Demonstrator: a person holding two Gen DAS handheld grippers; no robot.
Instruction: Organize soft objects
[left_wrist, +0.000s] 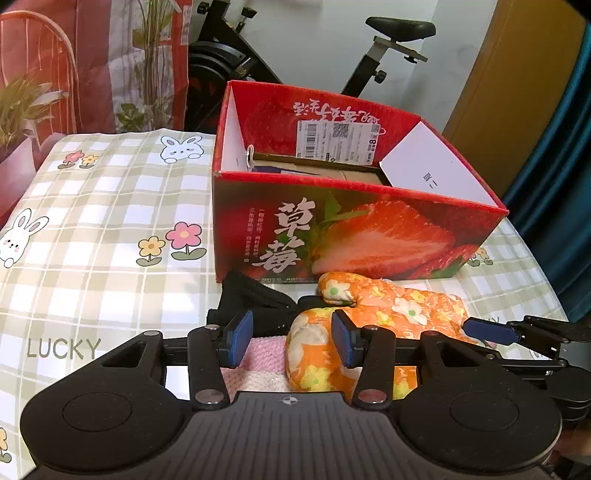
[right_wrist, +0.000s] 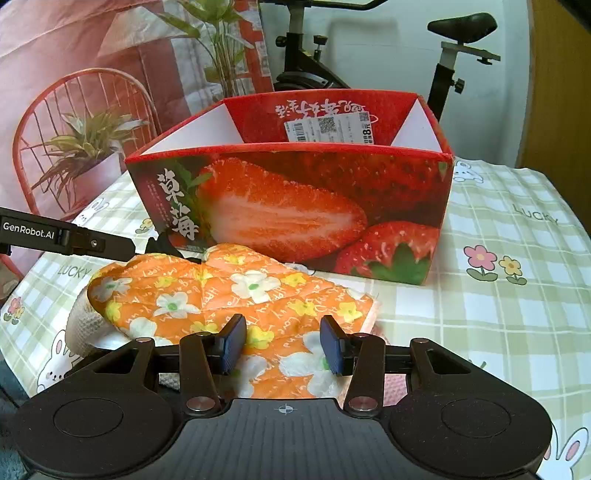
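My right tool and left tool sit half-open over the orange floral cloth, so I'd pinch deep before lifting toward the strawberry box.

Behind your table, covered in a green-and-white checked cloth printed with rabbits, flowers and the word LUCKY, you have a pale wall with an exercise bike parked against it, black saddle raised on its post. To the left you see a red wire chair, a spiky plant in a pale pot and a taller leafy plant before a red-and-pink backdrop. On the right stand an ochre panel and a teal curtain. Soft, even daylight fills the room.
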